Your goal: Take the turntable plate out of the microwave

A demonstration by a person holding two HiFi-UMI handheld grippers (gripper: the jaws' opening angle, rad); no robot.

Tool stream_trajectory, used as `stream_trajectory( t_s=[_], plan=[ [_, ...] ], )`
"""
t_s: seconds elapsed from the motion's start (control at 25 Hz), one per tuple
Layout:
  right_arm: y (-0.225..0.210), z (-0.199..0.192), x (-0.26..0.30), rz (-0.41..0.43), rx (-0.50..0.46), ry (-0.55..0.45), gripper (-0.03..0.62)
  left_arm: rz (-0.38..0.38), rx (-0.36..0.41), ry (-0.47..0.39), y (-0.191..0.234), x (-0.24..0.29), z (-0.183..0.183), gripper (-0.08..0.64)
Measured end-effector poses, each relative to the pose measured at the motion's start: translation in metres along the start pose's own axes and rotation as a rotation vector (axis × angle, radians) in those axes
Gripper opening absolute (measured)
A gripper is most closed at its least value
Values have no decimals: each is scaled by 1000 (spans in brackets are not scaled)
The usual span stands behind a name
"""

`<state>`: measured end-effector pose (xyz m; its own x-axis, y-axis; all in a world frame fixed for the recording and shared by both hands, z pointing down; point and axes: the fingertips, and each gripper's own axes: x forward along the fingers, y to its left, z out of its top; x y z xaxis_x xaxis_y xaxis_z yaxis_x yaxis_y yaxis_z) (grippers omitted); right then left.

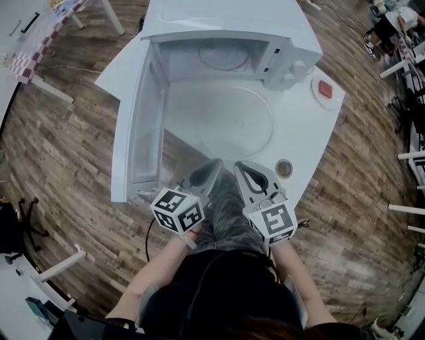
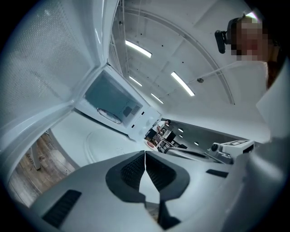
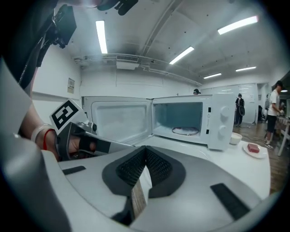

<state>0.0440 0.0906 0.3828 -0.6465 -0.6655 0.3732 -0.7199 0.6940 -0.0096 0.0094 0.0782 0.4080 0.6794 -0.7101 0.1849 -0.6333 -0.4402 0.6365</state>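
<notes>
Clearly, turntable plate [image 1: 234, 123] lies outside open microwave [image 1: 226, 20].

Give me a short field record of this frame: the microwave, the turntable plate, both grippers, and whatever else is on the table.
microwave: white microwave, its door swung open
turntable plate: clear round glass plate, lying on the white table in front of the microwave
left gripper: jaws together, empty
right gripper: jaws together, empty
other: small white dish with a red item; small round cup

Clear round turntable plate [image 1: 234, 125] flat on table [image 1: 317, 136], before white microwave [image 1: 226, 20], door [image 1: 136, 126] swung open
</notes>
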Motion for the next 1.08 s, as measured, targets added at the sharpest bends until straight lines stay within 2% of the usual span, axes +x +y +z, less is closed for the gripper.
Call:
stream_trajectory(
  t_s=[0.2,0.52,1.08],
  plan=[
    [13,-3,-5,20,-5,0,20,1,43,8,-6,-8,-2,17],
    [31,-6,-8,42,-6,7,20,-9,65,10,-11,-14,-4,17],
    [44,-15,-4,53,4,38,20,2,47,11,1,-24,-4,17]
  ],
)
